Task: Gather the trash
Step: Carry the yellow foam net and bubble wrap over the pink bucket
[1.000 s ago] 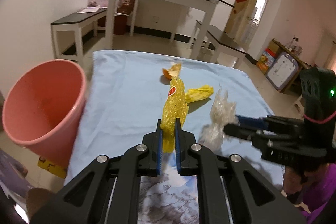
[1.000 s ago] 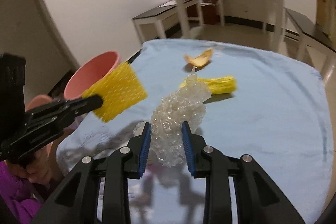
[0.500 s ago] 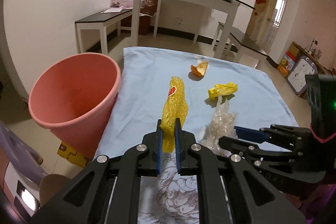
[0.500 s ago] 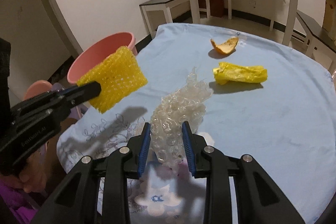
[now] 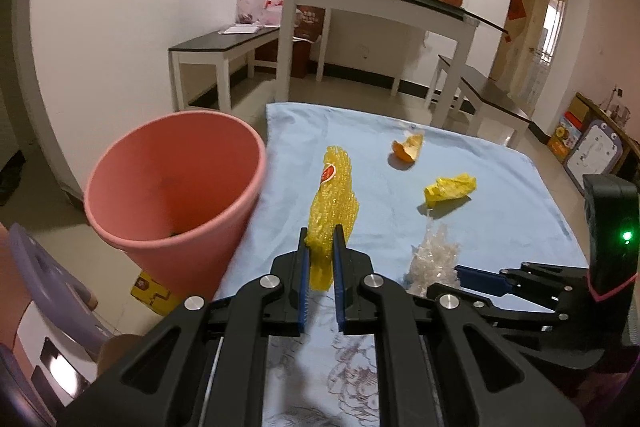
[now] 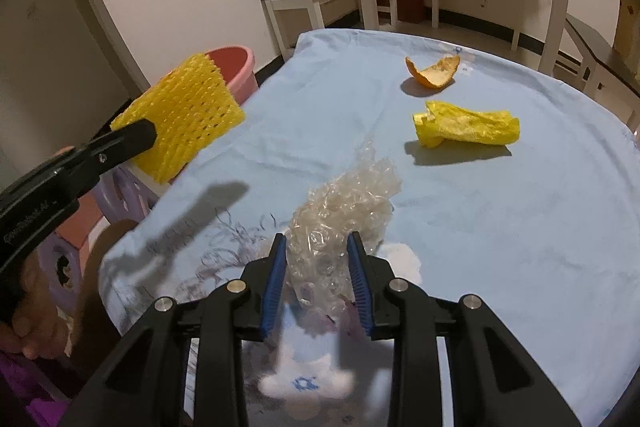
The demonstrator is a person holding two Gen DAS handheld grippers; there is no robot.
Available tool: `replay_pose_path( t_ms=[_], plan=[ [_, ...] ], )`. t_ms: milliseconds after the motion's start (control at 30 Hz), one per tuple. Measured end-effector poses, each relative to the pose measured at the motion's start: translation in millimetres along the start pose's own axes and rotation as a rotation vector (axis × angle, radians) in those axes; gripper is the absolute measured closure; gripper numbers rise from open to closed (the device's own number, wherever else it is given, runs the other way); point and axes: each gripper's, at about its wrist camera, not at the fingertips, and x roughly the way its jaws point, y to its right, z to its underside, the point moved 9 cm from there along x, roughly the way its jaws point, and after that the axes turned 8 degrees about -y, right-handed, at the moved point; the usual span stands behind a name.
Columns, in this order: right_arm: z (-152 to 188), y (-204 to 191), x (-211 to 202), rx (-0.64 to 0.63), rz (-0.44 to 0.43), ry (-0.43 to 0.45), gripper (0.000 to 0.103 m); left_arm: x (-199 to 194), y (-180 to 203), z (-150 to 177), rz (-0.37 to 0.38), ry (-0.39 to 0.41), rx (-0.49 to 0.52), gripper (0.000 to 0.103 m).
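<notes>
My left gripper is shut on a yellow foam fruit net, held in the air just right of the pink bin. From the right wrist view that yellow foam net hangs in front of the pink bin. My right gripper is shut on a crumpled wad of clear bubble wrap, low over the blue cloth. An orange peel and a crumpled yellow bag lie farther out on the cloth.
The table wears a light blue cloth with a flower print near me. A purple plastic stool and a yellow box sit on the floor by the bin. White tables and benches stand behind.
The left gripper has swung left with the yellow net, bringing the bin's mouth more fully into its view. The right gripper has come back and lower with the bubble wrap.
</notes>
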Motion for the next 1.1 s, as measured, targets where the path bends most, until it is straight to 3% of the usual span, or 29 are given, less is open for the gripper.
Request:
replay_pose_path(
  t_ms=[433,800,1100],
  plan=[
    [-68.5,-50.4,-18.3,-0.067,-0.097,0.125,0.073,-15.8,-62.7,-38.6,-0.12,0.092,-0.113,0.093],
    [-118.5,-111.1,-16.6,-0.179,-0.143,0.172,0.073,-14.6,-120.6,-55.7,-0.209,0.095,-0.227,0.093],
    [-142.3,-146.4,-3.1,-0.231,-0.168,0.177,0.073,-6.7,-146.5,-56.4,-0.247,0.084,-0.267,0.093]
  ],
)
